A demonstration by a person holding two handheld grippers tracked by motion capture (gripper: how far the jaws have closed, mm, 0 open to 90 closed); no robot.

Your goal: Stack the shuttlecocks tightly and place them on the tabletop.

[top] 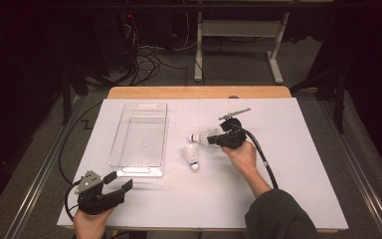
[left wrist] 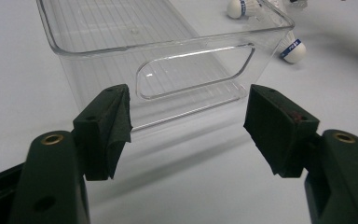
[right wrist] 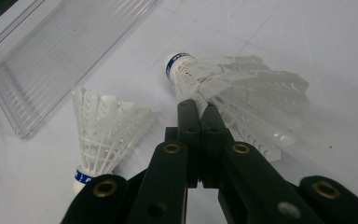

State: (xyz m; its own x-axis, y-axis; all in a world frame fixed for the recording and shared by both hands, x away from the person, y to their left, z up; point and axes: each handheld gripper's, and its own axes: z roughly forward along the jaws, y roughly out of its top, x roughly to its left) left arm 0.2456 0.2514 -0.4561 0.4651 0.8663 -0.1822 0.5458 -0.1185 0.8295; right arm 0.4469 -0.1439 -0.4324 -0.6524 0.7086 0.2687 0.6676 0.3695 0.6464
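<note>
My right gripper (top: 218, 138) is shut on the feather skirt of a white shuttlecock (top: 201, 137) at mid-table, its cork pointing left toward the tray. In the right gripper view the jaws of the right gripper (right wrist: 198, 109) are pressed together at the edge of that shuttlecock (right wrist: 242, 91). A second shuttlecock (top: 191, 157) (right wrist: 102, 130) lies loose just in front of it, cork toward me. A clear plastic tray (top: 140, 172) stands empty to the left. My left gripper (top: 121, 180) (left wrist: 189, 130) hangs open with nothing in it, just short of the tray's near handle wall (left wrist: 168, 46).
A white sheet (top: 204, 199) covers the table, with a wooden edge (top: 199, 92) at the back. The right gripper's black cable (top: 266, 162) trails toward me over the sheet. Beyond the table are a white desk frame (top: 277, 55) and floor cables (top: 146, 59).
</note>
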